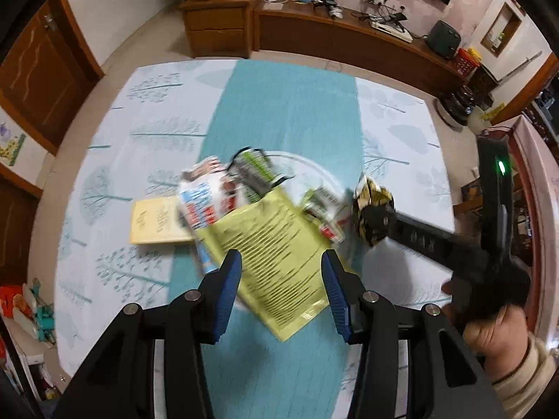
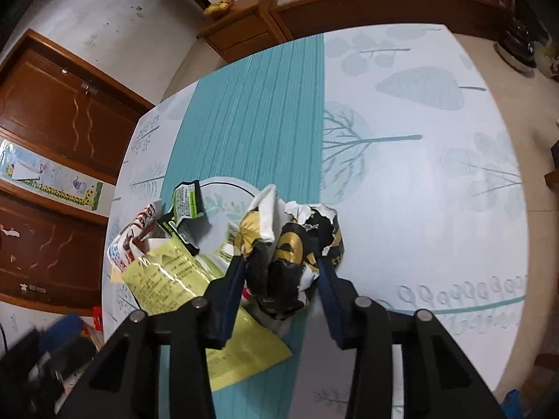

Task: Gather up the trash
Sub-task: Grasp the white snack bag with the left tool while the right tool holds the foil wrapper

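Looking down from the left wrist: left gripper (image 1: 281, 262) hanging over a bed (image 1: 146, 160) with a teal stripe, blue pads (image 1: 230, 279) apart, a yellow printed packet (image 1: 276, 251) lying between them and under them. Hard to say through the blur whether the pads press on that packet or only straddle it; no clear pinch seen. Piled just beyond it on a white plate (image 1: 314, 167): a red-white-blue wrapper (image 1: 206, 199), a green and black wrapper (image 1: 255, 171), more small scraps (image 1: 325, 213) at the packet's right edge. Flat beside the pile on the left, a cream booklet (image 1: 157, 221). Off to the right, the right gripper (image 1: 375, 220) reaching in from a hand (image 1: 489, 328) in a cream sleeve, closed around a crumpled black and gold wrapper (image 1: 370, 206).

Seen from the right wrist: right gripper (image 2: 279, 269) partly closed, both pads pressed into the sides of the black and gold wrapper (image 2: 297, 255), crushed into a wad between them, at the edge of the plate (image 2: 223, 188). Left of it, the yellow packet (image 2: 167, 279) running under the left finger, with the green and black wrapper (image 2: 185, 209) and the red-white-blue wrapper (image 2: 136, 234) behind it. All of it on the bed (image 2: 419, 174).
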A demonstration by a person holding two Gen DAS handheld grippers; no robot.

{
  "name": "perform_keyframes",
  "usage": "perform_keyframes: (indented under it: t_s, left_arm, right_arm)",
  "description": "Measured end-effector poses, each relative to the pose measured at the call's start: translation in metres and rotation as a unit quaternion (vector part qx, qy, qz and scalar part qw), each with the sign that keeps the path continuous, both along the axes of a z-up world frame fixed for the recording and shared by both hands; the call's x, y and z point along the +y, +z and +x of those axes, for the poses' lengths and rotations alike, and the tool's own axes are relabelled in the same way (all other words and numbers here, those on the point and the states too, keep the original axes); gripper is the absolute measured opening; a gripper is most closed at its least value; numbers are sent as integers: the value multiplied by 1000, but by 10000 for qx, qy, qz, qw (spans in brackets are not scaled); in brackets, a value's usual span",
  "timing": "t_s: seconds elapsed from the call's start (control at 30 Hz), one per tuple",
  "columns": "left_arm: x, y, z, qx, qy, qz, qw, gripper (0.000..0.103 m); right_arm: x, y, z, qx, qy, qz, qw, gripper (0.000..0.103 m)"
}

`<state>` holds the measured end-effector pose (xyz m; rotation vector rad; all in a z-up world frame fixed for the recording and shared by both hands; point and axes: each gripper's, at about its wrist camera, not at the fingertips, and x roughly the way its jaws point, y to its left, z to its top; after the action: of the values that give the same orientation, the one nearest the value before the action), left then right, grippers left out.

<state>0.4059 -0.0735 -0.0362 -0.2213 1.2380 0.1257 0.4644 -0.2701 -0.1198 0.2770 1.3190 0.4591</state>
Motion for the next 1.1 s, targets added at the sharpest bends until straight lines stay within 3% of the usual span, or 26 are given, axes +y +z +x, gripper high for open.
perform_keyframes:
  t_s: [0.23, 0.4, 0.57, 0.97, 1.03, 1.07, 1.1]
  left_arm:
    - [-18, -27, 45, 243, 56, -630, 9977, 46]
    - [-18, -60, 66, 620, 538, -1029, 9913, 46]
    - [-20, -83, 77, 815, 826, -1047, 9877, 46]
    - [-42, -112, 90, 1033, 884, -808, 9874, 45]
    - [-45, -119, 93, 1078, 918, -768, 9869, 36]
    - [-48, -125, 97, 1124, 933, -787, 9861, 21]
    - [-49, -130, 99, 1212, 955, -868, 9842, 14]
  right_arm:
    - [-41, -4, -2, 70, -321, 255, 9991, 38]
    - [-56, -4, -4, 86, -403, 356, 9985, 38]
    - [-64, -5, -8, 110, -419, 450, 9980, 38]
    - [-63, -6, -11, 55, -368, 479, 9982, 39]
    - [-62, -5, -12, 53, -354, 512, 9980, 39]
    - [-62, -5, -14, 50, -352, 520, 9980, 39]
    - [-61, -5, -15, 43, -345, 517, 9981, 38]
